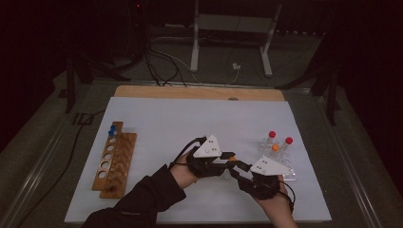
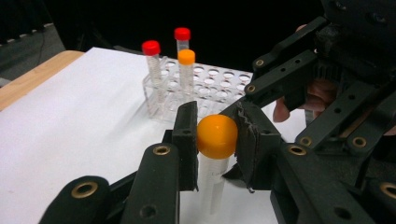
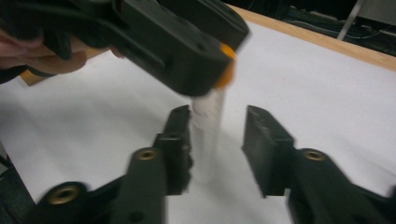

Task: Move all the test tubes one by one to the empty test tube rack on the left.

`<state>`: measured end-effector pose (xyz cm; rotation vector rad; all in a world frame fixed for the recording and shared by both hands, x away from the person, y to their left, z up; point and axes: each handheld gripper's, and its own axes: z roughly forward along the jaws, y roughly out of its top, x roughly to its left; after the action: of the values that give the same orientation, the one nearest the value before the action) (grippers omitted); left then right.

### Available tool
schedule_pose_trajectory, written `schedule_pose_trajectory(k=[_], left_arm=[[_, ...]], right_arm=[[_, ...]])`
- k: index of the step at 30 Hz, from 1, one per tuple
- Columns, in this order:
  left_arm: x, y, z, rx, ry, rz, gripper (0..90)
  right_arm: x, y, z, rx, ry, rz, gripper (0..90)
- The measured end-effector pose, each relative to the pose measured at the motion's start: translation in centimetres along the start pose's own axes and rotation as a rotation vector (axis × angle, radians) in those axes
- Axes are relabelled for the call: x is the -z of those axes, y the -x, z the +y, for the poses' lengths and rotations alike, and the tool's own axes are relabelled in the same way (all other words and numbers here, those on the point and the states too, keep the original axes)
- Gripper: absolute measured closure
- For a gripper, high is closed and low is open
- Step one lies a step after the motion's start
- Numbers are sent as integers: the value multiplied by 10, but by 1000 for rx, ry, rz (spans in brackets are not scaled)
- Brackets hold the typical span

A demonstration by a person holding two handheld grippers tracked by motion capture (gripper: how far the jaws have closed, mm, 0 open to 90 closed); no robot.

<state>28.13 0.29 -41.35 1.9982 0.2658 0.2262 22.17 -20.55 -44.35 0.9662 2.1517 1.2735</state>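
Handover underway at near centre of the surface (image 1: 157,114): orange-capped tube (image 2: 216,140) is clamped by its cap in the left tool (image 2: 215,140); right tool (image 3: 217,140) stands released around the tube body, untouching. Farther right, three capped tubes are seated in the clear rack (image 1: 280,154). Far left, the wooden rack (image 1: 114,159) carries blue-capped tubes (image 1: 112,130), most holes unfilled; placement judged outstanding.

Both tongs are matte black, built of linked bars pinned with brass-ringed rivets. The left tongs (image 1: 227,164) and right tongs (image 1: 236,174) each carry a pale three-cornered plate dotted with dark screws. Black cables trail back. The left arm wears a dark sleeve (image 1: 142,199).
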Motion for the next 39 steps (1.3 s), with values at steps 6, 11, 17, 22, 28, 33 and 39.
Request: schedule_pose_trajectory(k=[6, 11, 17, 22, 28, 33, 39], left_arm=[[17, -8, 2, 7, 12, 34, 719], [35, -16, 5, 9, 18, 69, 719], [62, -26, 6, 12, 17, 128, 719], [90, -34, 5, 21, 15, 193, 719], [125, -44, 1, 35, 20, 272, 719], [152, -52, -8, 54, 9, 337, 719], [184, -60, -23, 82, -2, 418, 720]], right_arm=[[5, 4, -1, -19, 37, -1, 371], [11, 7, -1, -39, 72, -14, 218], [15, 10, -1, -55, 92, 1, 46], [16, 10, 0, -58, 105, 22, 1], [18, 10, 1, -55, 122, 28, 0], [19, 9, 1, -59, 131, 35, 0], [19, 9, 1, -62, 131, 33, 0]])
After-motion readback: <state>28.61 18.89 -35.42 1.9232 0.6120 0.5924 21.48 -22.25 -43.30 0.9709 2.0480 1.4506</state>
